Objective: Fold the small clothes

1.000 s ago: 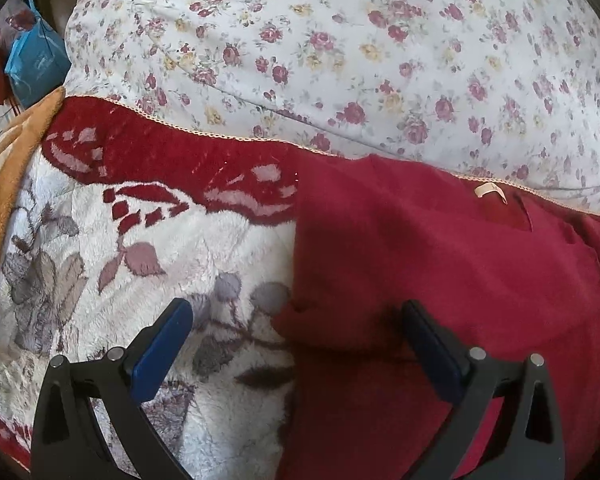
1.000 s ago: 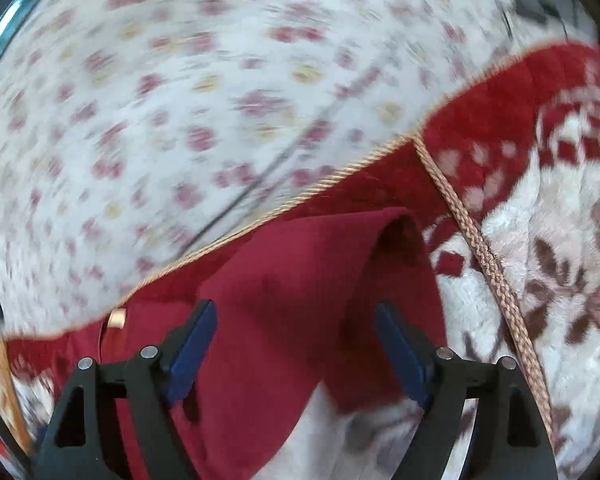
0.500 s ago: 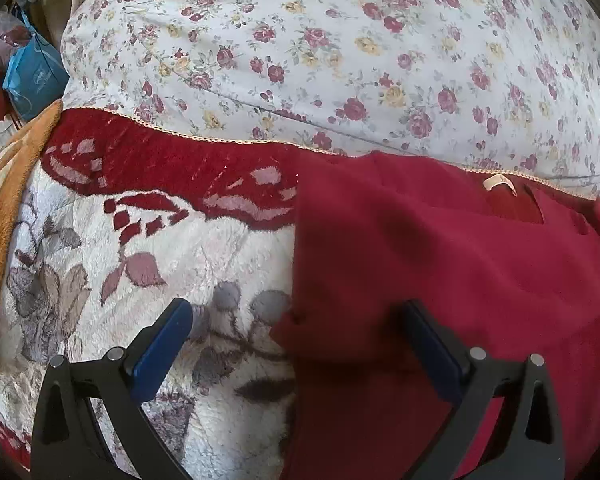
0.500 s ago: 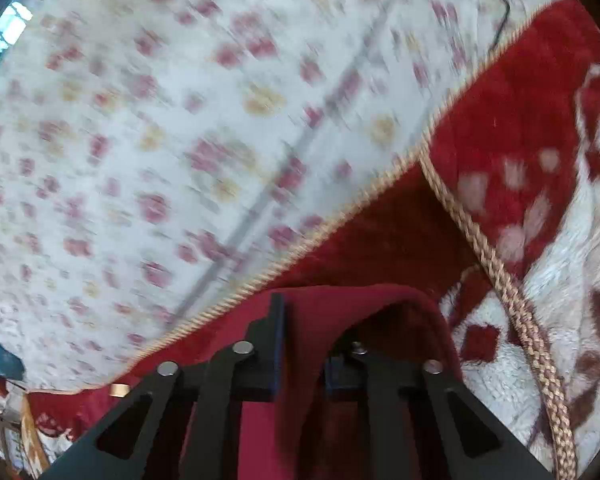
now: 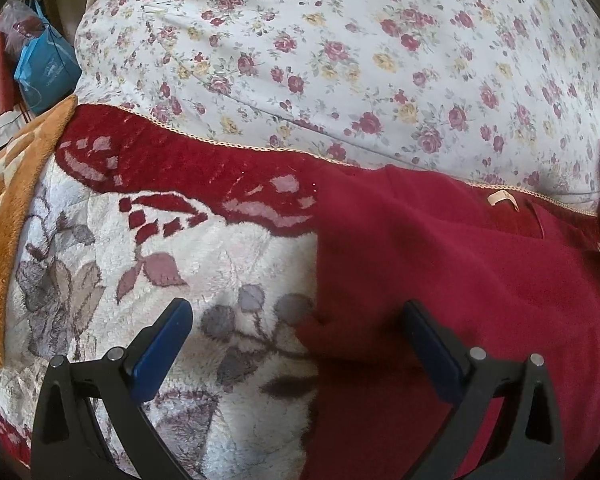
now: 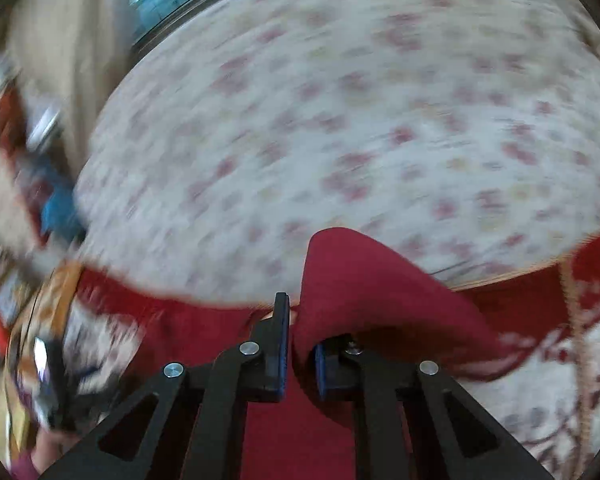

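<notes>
My left gripper (image 5: 296,344) tilts down over the bed, its fingers (image 5: 162,350) spread wide and holding nothing; the left one hangs over the fleecy patterned blanket (image 5: 140,280), the right over the edge of the dark red garment (image 5: 440,260), which lies flat on that blanket below the flowered quilt (image 5: 340,60). A tan neck label (image 5: 502,199) shows near its far edge. A blue bag (image 5: 46,70) sits far left, partly cut off. My right gripper (image 6: 298,356) points less steeply, fingers pinched nearly together on a raised fold of the same garment (image 6: 364,280), which drapes over the right finger and hides its tip. Everything behind is motion-blurred
</notes>
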`<move>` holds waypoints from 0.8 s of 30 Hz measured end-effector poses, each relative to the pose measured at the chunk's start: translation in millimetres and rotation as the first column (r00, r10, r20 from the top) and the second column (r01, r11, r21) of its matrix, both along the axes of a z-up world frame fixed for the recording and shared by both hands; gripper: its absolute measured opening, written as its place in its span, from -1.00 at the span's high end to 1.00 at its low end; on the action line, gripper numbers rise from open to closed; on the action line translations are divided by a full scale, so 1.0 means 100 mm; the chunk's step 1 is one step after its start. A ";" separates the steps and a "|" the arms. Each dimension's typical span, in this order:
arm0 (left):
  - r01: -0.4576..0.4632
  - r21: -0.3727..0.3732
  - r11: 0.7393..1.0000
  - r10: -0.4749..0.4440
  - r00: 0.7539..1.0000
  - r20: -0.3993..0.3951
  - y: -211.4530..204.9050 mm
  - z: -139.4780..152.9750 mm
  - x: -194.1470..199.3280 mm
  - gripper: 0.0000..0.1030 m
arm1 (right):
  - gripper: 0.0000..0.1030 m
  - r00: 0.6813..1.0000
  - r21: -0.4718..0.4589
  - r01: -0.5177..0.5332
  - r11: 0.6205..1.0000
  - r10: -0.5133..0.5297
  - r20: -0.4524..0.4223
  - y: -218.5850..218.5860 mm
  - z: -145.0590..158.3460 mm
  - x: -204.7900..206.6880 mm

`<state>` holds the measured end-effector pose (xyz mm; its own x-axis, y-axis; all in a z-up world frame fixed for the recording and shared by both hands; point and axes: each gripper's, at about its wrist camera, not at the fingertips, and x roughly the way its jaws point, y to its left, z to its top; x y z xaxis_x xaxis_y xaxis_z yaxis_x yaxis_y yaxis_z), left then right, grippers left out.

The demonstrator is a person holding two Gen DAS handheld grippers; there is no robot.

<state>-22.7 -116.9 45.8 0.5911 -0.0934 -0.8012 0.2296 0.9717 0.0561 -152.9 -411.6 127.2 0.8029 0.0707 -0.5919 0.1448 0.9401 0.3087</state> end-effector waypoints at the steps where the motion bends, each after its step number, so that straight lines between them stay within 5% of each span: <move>1: 0.001 -0.001 1.000 -0.001 1.000 -0.001 0.00 0.00 0.00 -1.00 | 0.73 0.998 -0.007 -0.048 0.999 0.047 -0.028 0.20 -0.12 0.06; 5: 0.005 -0.015 1.000 -0.005 1.000 0.000 0.00 0.03 -0.01 -1.00 | -0.06 0.954 0.011 -0.203 0.979 0.200 -0.224 0.82 -0.75 0.22; 9: 0.002 -0.039 0.999 -0.002 1.000 0.005 0.03 0.08 -0.01 -1.00 | -0.19 0.958 0.019 -0.182 0.983 0.182 -0.223 0.81 -0.85 0.14; 12: -0.009 -0.060 0.998 0.008 1.000 -0.005 0.05 0.09 0.01 -1.00 | -0.53 0.976 0.068 -0.106 0.992 0.116 -0.181 0.59 -0.78 0.13; 20: -0.028 -0.080 0.996 0.028 1.000 0.004 0.14 0.16 0.03 -1.00 | -0.56 0.976 0.164 0.149 0.975 -0.118 -0.185 0.15 -0.89 0.27; 24: -0.062 -0.099 0.993 0.062 0.998 0.002 0.26 0.19 0.08 -1.00 | -0.61 0.995 0.046 -0.039 0.998 0.043 -0.092 0.70 -0.66 0.43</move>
<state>-14.7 -91.2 64.4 0.6025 -0.1350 -0.7866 0.1685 0.9849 -0.0400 -109.6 -341.9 61.6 0.7406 0.1303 -0.6592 0.1361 0.9316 0.3370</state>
